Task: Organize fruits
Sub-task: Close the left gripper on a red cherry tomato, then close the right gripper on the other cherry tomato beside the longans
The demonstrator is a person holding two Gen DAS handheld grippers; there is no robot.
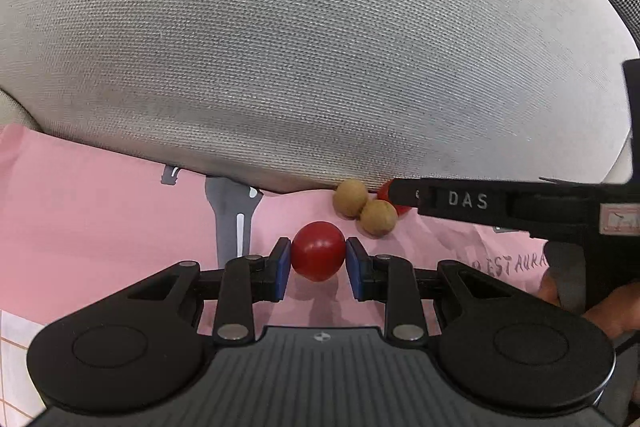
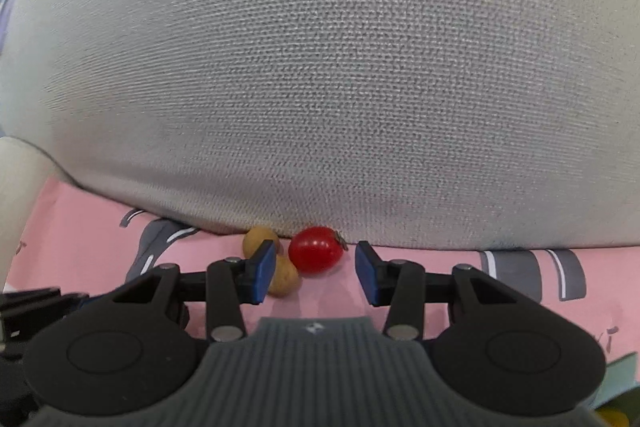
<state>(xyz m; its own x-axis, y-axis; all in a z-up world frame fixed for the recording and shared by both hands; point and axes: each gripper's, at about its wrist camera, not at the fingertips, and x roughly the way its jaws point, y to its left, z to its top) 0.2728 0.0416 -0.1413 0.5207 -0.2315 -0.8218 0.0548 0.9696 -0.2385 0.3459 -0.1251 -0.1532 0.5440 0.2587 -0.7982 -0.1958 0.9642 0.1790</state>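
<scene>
Left gripper (image 1: 318, 259): blue pads clamping red cherry tomato (image 1: 318, 251) above pink printed cloth (image 1: 100, 211); two brown longans (image 1: 364, 206) beyond, against grey cushion (image 1: 300, 47).

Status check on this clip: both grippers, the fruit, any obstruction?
Left hand-held gripper shut on red tomato. Right hand-held gripper open, short of second tomato. Two brown fruits crowd its left finger; grey cushion close behind.
</scene>
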